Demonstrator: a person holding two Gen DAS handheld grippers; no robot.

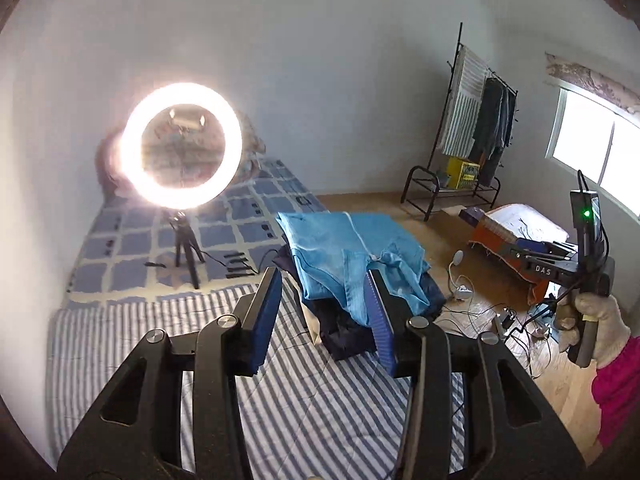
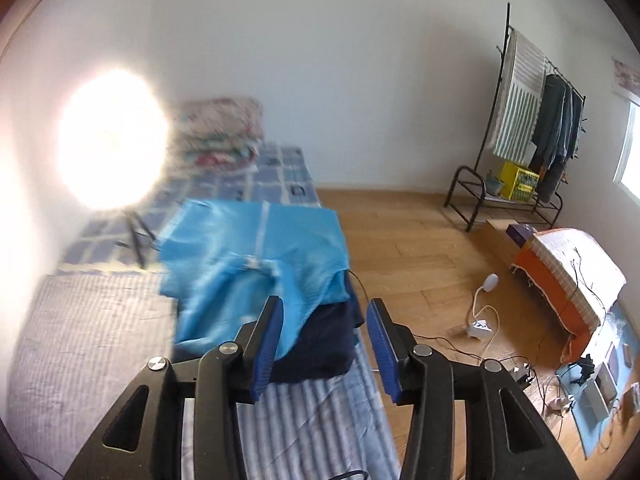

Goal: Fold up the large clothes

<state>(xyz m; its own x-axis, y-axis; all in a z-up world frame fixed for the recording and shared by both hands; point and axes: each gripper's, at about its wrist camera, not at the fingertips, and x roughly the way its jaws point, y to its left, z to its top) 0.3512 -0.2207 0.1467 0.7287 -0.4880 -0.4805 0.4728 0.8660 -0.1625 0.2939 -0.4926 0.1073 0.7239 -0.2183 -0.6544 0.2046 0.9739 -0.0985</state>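
Your right view's smeared, so the blue shirt [image 2: 256, 256] blurs out. Both grippers, left [image 1: 325, 280] and right [image 2: 325, 312], hang tilted down, jaws apart, holding nothing.

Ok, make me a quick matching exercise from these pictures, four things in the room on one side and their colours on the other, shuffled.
Things:
1. top garment on the pile
2. crate under the clothes rack
3. gripper pads
4. sleeve of the person

Colours:
A. pink
B. yellow
C. light blue
D. dark blue

Pairs: 1-C, 2-B, 3-D, 4-A
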